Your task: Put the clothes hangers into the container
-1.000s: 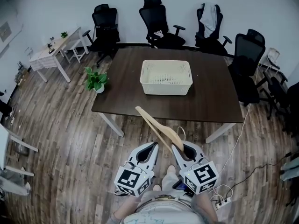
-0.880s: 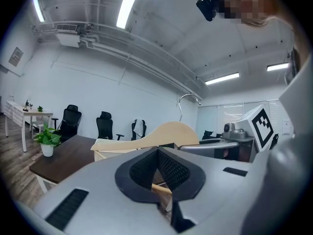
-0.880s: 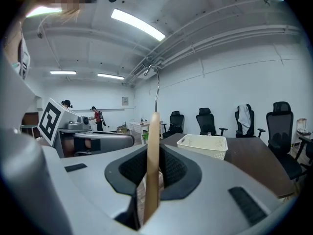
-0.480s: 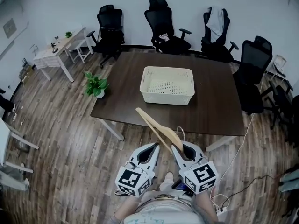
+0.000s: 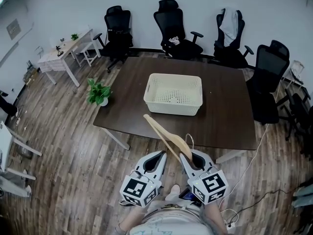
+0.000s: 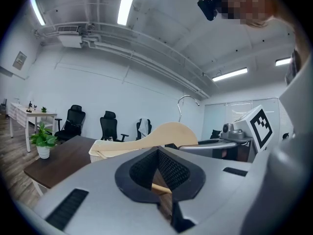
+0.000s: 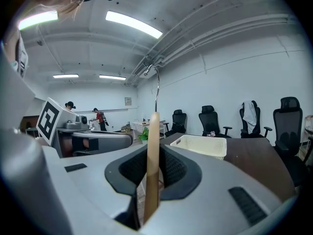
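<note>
Between right gripper jaws, hanger points toward container.

Mtg rm: wood-plank floor, white walls, dark table w/ black office chairs, side desk, potted plant; ceiling strip lights.

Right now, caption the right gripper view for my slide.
Right gripper clamped on a wooden hanger, hook upright, facing the cream basket on the dark table.
</note>
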### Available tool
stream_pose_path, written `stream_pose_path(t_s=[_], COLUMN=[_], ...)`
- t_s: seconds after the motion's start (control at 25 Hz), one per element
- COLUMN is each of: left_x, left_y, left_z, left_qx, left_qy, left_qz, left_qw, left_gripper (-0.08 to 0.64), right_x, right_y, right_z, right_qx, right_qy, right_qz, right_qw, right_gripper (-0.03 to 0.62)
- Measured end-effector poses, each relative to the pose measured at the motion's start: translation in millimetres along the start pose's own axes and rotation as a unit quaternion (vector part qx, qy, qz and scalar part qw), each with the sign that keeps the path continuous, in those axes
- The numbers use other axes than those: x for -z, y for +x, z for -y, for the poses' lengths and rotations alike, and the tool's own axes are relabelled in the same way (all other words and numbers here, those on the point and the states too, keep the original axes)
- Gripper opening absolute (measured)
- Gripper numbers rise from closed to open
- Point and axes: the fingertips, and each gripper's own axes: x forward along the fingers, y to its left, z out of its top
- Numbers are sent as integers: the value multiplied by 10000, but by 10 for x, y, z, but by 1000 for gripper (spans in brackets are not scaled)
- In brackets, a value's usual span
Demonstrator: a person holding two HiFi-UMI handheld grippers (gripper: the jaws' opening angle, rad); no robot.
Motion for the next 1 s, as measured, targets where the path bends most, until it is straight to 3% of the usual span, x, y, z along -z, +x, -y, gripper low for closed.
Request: stream_pose_path(t_s=[0.4,0.72,1.0], left_x=[59,55,24], left_y=[269,296,476], left_z=[122,-58,-249], left_qx=[-97,-325,-164], left_qy=[-95,-193,-251], left_qz=[-8,8,-18], left_qw=[9999,9993,9995], left_gripper=[11,11,11], right_x=[-27,-68,-94], right_y=[11,142,303], right_z=[284,399,503], right_qx=[-117,-137,27], right_qy=[-108,-137,-92], right_qz=[-2,-50,-50], right_qw=[9999,9998,9999], right_gripper=[60,60,60])
